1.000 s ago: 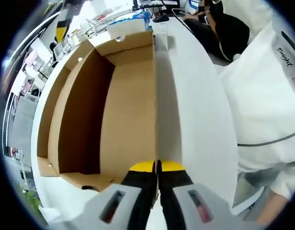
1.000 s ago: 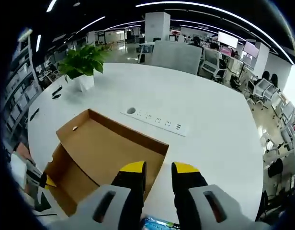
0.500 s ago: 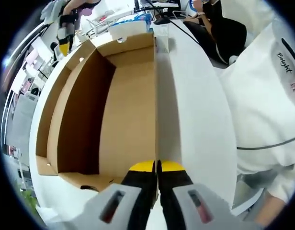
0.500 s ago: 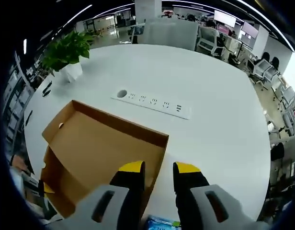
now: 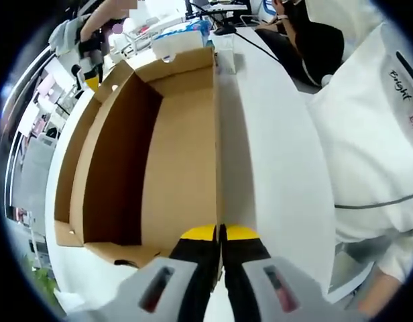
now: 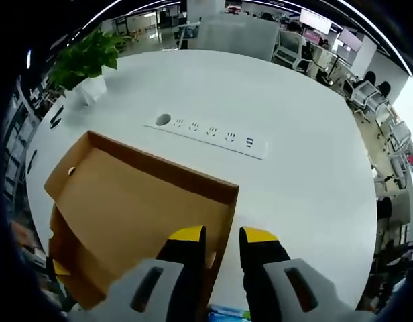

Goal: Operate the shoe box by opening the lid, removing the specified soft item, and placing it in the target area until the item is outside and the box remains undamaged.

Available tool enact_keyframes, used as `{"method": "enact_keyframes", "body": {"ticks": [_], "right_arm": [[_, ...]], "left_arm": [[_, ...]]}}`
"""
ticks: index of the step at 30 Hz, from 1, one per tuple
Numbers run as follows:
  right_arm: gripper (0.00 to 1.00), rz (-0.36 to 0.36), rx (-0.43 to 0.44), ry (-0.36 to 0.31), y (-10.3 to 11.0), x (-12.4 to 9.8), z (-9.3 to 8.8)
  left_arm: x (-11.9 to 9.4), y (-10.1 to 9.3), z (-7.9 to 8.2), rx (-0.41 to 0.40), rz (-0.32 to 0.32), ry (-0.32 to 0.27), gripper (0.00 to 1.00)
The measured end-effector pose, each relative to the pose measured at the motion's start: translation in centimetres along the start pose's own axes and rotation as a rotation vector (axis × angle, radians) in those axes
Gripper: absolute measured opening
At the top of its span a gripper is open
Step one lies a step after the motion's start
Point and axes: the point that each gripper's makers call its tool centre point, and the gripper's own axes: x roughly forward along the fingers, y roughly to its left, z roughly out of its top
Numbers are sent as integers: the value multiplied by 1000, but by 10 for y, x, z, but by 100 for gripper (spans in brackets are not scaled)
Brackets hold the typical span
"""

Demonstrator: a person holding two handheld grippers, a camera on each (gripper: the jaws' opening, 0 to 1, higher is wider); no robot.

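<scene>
The brown cardboard shoe box (image 5: 112, 154) lies open on the white table (image 5: 273, 154), and its inside looks bare. My left gripper (image 5: 220, 233) is shut on the edge of the box's lid panel (image 5: 183, 154) at the near end. A hand holds my right gripper (image 5: 91, 64) above the box's far left corner. In the right gripper view, my right gripper (image 6: 216, 235) is open over the box (image 6: 133, 208), with nothing held between its yellow fingertips. A blue and white soft pack (image 5: 183, 32) lies just beyond the box's far end, and a blue sliver of this pack (image 6: 226, 312) shows under the jaws.
A person in white (image 5: 374, 134) stands close on the right of the table. A clear container (image 5: 225, 50) sits by the box's far corner. A white power strip (image 6: 210, 133) and a potted plant (image 6: 86, 57) lie beyond the box. Office desks and chairs surround the table.
My right gripper has come down and in toward the box's far corner. My left gripper has stayed shut on the lid edge.
</scene>
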Motion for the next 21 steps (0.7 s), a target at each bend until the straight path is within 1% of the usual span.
{"method": "enact_keyframes", "body": {"ticks": [2,3,5,6,8,9,11,13,14,15,16,17,18,20,21], "right_arm": [[19,5,10,10,3,7,-2],[19,4,20,21,1,11,0],[19,-3,8,37,2,14,-4],[18,-16,17,47,-1,14,-6],[15,-40,6,52,-4,14,-9],[15,-45,11,52,-9,17,-4],[14,-41,26,44,-11,19,-3],[15,-1,25,33,-3,24,-4],[14,13,32,43,-1,28,-9],[9,4,32,38,-4,28,-9],[5,-48,-10,2,-13,28,-4],[4,-47,-8,-29,-12,29,0],[3,-36,26,-7,-9,27,-5],[3,-43,11,-22,-9,27,-6],[3,-44,15,-18,-9,27,-7]], "left_arm": [[0,0,0,-1,-1,-3,1],[0,0,0,2,-1,-7,1],[0,0,0,3,0,-12,1],[0,0,0,2,-1,-14,1],[0,0,0,6,-1,-16,1],[0,-1,0,14,2,-15,1],[0,-1,0,14,2,-15,1],[0,-1,0,13,-3,-20,1],[0,-1,1,21,-6,-23,1],[0,-1,1,31,-9,-27,1],[0,0,1,33,-13,-34,1],[0,1,1,37,-17,-44,1],[0,1,1,20,-30,-62,1],[1,2,1,9,-34,-76,1],[1,1,1,7,-33,-76,1]]}}
